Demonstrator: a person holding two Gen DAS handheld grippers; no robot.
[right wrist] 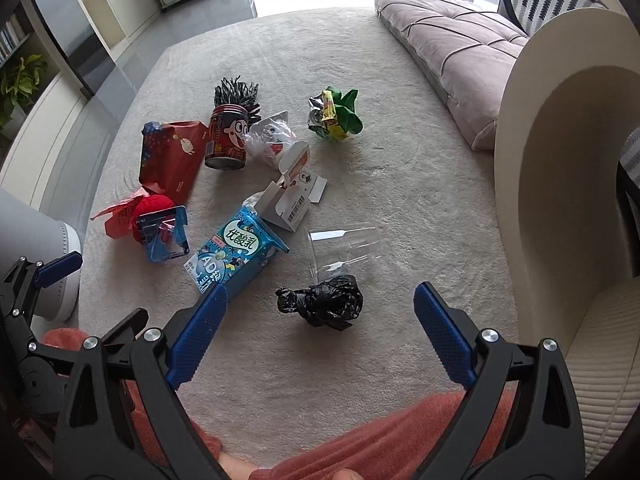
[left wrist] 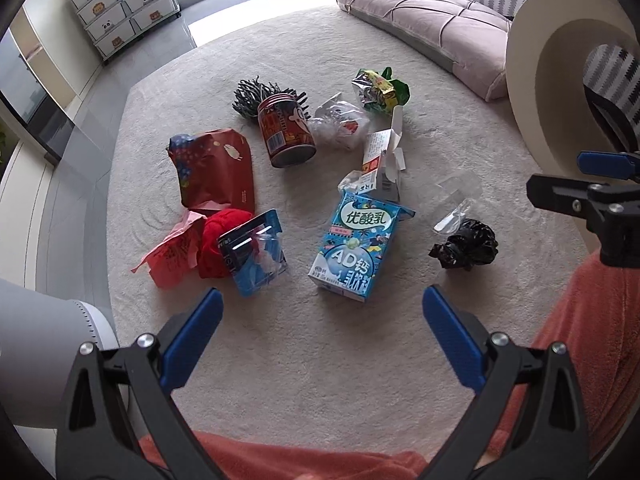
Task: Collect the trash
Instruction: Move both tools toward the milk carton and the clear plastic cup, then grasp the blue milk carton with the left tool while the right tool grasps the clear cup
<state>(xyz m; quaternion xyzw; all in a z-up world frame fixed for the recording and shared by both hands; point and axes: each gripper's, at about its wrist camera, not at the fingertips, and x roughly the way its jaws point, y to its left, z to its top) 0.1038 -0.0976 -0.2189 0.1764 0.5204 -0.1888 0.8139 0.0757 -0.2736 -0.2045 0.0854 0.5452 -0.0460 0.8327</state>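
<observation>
Trash lies scattered on a beige carpet [left wrist: 320, 360]. A blue milk carton [left wrist: 354, 246] [right wrist: 232, 256] lies just ahead of my open, empty left gripper [left wrist: 322, 300]. A crumpled black bag [right wrist: 324, 300] [left wrist: 466, 244] lies just ahead of my open, empty right gripper [right wrist: 320, 300]. Farther off are a red can [left wrist: 286, 132] [right wrist: 226, 138], a red paper bag [left wrist: 216, 168], a blue blister pack [left wrist: 256, 252], a white box [right wrist: 290, 200], clear plastic [right wrist: 344, 248] and a green wrapper [right wrist: 338, 116].
A white bin [left wrist: 44, 352] [right wrist: 36, 252] stands at the left. A cream arched piece of furniture [right wrist: 560, 200] stands at the right, a pink floor cushion [right wrist: 460, 52] behind it. A drawer unit [left wrist: 124, 4] stands far left. Orange fabric [right wrist: 380, 440] lies under the grippers.
</observation>
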